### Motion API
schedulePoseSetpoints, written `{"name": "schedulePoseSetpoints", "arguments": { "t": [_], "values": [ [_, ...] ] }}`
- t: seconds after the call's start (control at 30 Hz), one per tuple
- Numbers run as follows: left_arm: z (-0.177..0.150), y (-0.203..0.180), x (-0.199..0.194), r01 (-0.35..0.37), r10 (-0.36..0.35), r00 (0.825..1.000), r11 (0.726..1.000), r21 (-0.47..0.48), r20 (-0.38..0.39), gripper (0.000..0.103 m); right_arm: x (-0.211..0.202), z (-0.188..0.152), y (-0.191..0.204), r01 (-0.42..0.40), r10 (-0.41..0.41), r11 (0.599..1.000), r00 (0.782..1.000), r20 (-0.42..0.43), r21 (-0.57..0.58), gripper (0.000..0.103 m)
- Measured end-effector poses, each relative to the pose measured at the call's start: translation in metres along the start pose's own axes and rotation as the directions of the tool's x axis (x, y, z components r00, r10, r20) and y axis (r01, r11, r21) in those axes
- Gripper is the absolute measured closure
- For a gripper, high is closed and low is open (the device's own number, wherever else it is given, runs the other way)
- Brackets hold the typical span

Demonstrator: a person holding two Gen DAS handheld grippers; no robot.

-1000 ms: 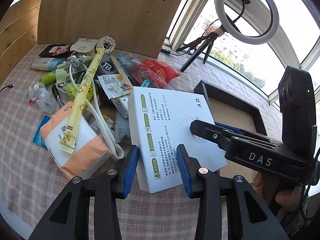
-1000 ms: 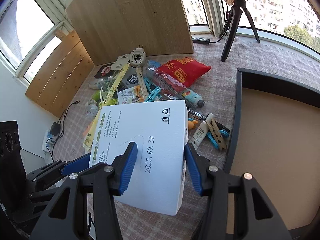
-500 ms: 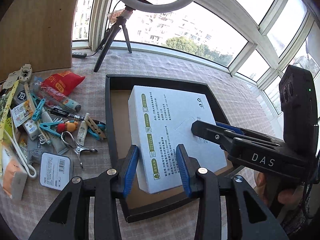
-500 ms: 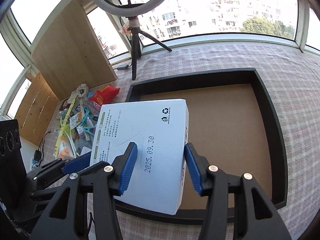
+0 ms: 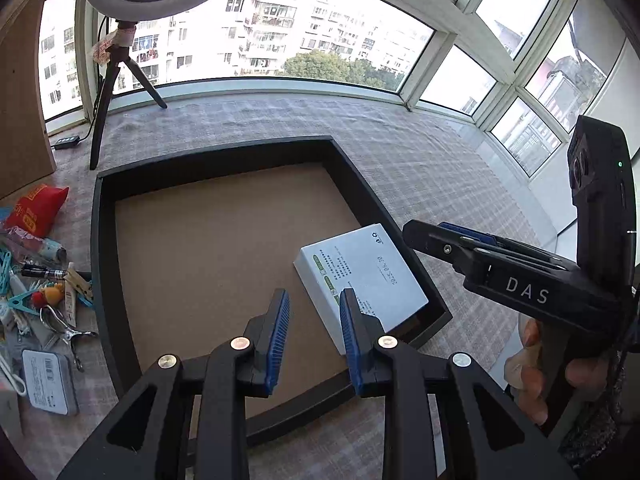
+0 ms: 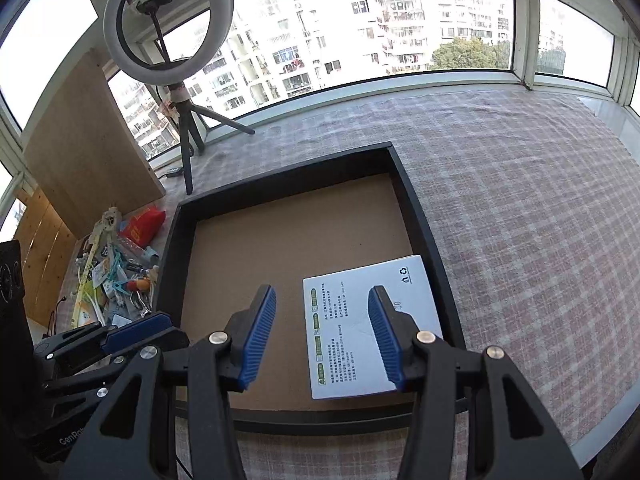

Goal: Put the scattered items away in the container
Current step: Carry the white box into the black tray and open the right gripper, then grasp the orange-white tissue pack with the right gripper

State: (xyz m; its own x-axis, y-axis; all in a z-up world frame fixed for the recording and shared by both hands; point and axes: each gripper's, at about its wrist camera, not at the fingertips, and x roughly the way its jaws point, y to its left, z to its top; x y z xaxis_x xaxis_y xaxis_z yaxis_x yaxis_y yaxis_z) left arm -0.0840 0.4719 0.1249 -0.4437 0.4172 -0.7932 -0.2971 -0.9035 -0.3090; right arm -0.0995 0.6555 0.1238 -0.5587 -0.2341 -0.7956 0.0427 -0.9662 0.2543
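Checked tablecloth [image 6: 520, 200]; white box [image 6: 368, 320] inside black tray [image 6: 416, 216].

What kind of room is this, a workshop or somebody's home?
Probably a home, a sunny bay-window ledge high up: apartment blocks fill the windows, a checked cloth covers the ledge, and a ring light stands on a tripod for filming.

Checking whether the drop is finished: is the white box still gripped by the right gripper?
No. The white box lies flat on the tray floor, and the right gripper hangs above it with jaws apart, pads off it.
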Motion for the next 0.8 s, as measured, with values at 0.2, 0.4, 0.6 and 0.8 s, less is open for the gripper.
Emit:
{"name": "schedulePoseSetpoints", "arguments": {
  "t": [0.2, 0.4, 0.6, 0.8],
  "values": [
    [-0.01, 0.085, -0.036, -0.111, 0.114, 0.993, 0.989, -0.094, 0.033, 0.079, 0.024, -0.003, 0.076, -0.114, 0.111, 0.99, 0.993, -0.035, -0.085, 0.055],
    [-0.03, 0.203, -0.072, -0.22, 0.228, 0.974, 0.949, -0.228, 0.011, 0.079, 0.048, -0.017, 0.166, -0.208, 0.198, 0.966, 0.977, -0.084, -0.151, 0.055],
    [-0.054, 0.299, -0.081, -0.27, 0.265, 0.963, 0.912, -0.308, -0.058, 0.079, 0.071, -0.048, 0.247, -0.259, 0.233, 0.948, 0.961, -0.152, -0.185, 0.055],
    [-0.07, 0.354, -0.085, -0.281, 0.264, 0.96, 0.898, -0.339, -0.095, 0.079, 0.092, -0.084, 0.304, -0.281, 0.24, 0.943, 0.945, -0.221, -0.178, 0.055]
  ]
}}
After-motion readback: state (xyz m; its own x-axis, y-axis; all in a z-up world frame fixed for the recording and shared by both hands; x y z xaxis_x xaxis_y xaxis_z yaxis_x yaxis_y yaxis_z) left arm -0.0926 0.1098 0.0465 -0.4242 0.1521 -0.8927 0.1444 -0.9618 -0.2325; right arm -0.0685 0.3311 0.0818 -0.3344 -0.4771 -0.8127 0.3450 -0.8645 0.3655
